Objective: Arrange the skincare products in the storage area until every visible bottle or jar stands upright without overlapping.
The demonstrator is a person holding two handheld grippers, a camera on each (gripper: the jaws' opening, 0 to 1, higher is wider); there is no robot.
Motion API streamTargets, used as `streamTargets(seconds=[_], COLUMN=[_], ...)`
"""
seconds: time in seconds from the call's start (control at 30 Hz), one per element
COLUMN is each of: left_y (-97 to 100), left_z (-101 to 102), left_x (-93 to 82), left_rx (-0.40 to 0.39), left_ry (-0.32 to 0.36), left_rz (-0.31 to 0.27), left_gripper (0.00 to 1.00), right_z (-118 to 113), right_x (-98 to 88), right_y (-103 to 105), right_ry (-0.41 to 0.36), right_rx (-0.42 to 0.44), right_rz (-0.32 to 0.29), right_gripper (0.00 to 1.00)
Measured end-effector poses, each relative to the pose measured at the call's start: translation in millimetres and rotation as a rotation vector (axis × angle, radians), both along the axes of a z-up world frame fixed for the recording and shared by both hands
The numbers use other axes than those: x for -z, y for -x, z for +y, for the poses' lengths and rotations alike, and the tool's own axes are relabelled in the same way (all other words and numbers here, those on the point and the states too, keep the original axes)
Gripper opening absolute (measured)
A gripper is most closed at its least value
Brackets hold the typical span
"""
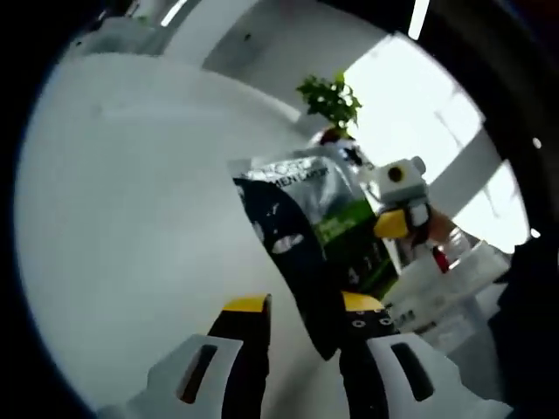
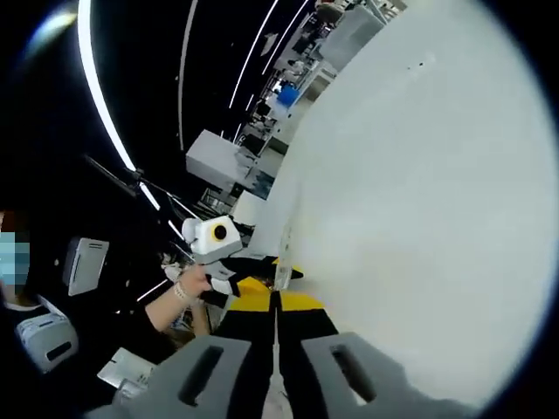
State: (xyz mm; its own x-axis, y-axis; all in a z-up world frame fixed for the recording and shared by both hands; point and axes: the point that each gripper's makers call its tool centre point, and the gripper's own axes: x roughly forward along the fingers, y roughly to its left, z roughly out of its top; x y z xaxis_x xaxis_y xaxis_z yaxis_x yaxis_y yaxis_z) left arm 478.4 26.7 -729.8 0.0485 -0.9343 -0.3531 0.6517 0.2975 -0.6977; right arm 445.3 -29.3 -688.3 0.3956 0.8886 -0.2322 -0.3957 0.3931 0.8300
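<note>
White is the big table [image 1: 131, 218] in the left gripper view, and it fills the left side of that view; down low, the left gripper [image 1: 301, 319] pokes up with two black jaws that have yellow tips; the jaws stand apart, and the bottom corner of a flat pouch [image 1: 306, 236] hangs in the gap by the right jaw, but I cannot tell if the jaws squeeze it. The pouch is dark with a shiny silver top and a green patch; near its top edge I can read letters like "MEN LAYER", and the small writing is too blurry to read. Above the pouch is a small green plant [image 1: 332, 98]. Just right of the pouch, the right gripper [image 1: 403, 223] comes in with a yellow tip touching the pouch's edge. Further right, low down, stand some white bottles and tubes [image 1: 454, 284] close together by the table edge; their labels are too small to read.

In the right gripper view, a person's hand [image 2: 179, 292] on the left holds the left gripper; in the middle, the right gripper's black and yellow jaws are pressed tight on the thin edge of the pouch; the white table spreads to the right.
</note>
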Motion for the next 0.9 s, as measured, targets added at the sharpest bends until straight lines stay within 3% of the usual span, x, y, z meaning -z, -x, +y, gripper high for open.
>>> streamTargets(seconds=[0.03, 0.13, 0.3, 0.37, 0.4, 0.43, 0.47, 0.53, 0.63, 0.73, 0.8, 0.9], left_y=[-0.8, 2.5, 3.4, 2.8, 6.3, 10.9, 9.7, 10.0, 9.2, 12.0, 17.9, 19.1], left_z=[-3, -4, 1, 1, 1, 2, 3, 5, 8, 10, 11, 15], left_x=[-7.6, -17.3, -28.7, -35.6, -37.9, -38.7, -39.6, -43.9, -57.7, -70.0, -80.1, -91.6], left_rx=[-0.001, 0.012, -0.012, -0.047, -0.037, 0.013, 0.017, -0.024, -0.052, -0.069, -0.076, -0.107], left_ry=[0.036, 0.048, 0.094, 0.124, 0.116, 0.107, 0.102, 0.105, 0.160, 0.163, 0.170, 0.183], left_rz=[0.003, -0.044, -0.026, -0.003, -0.021, -0.077, -0.104, -0.040, -0.013, 0.007, -0.013, -0.051], left_gripper=[0.25, 0.21, 0.07, 0.02, 0.01, 0.00, 0.00, 0.00, 0.00, 0.00, 0.00, 0.00], right_z=[3, 6, 3, 2, 4, 5, 6, 8, 1, 1, 0, -1], right_x=[-5.8, -14.1, -17.2, -18.1, -18.9, -17.9, -17.0, -20.2, -21.2, -21.9, -22.5, -26.9], right_y=[1, 2, 5, 3, 5, 6, 9, 6, -6, -10, -12, -14], right_ry=[-0.028, -0.048, -0.035, -0.052, -0.044, -0.015, 0.022, 0.022, 0.045, 0.114, 0.193, 0.273], right_rx=[-0.009, -0.009, -0.020, 0.015, 0.002, -0.006, -0.029, -0.021, 0.013, 0.019, 0.000, -0.008], right_rz=[-0.013, -0.023, -0.034, 0.004, 0.000, -0.012, -0.029, -0.037, -0.065, -0.090, -0.153, -0.193], right_gripper=[0.01, 0.01, 0.01, 0.01, 0.01, 0.01, 0.01, 0.01, 0.01, 0.03, 0.05, 0.06])
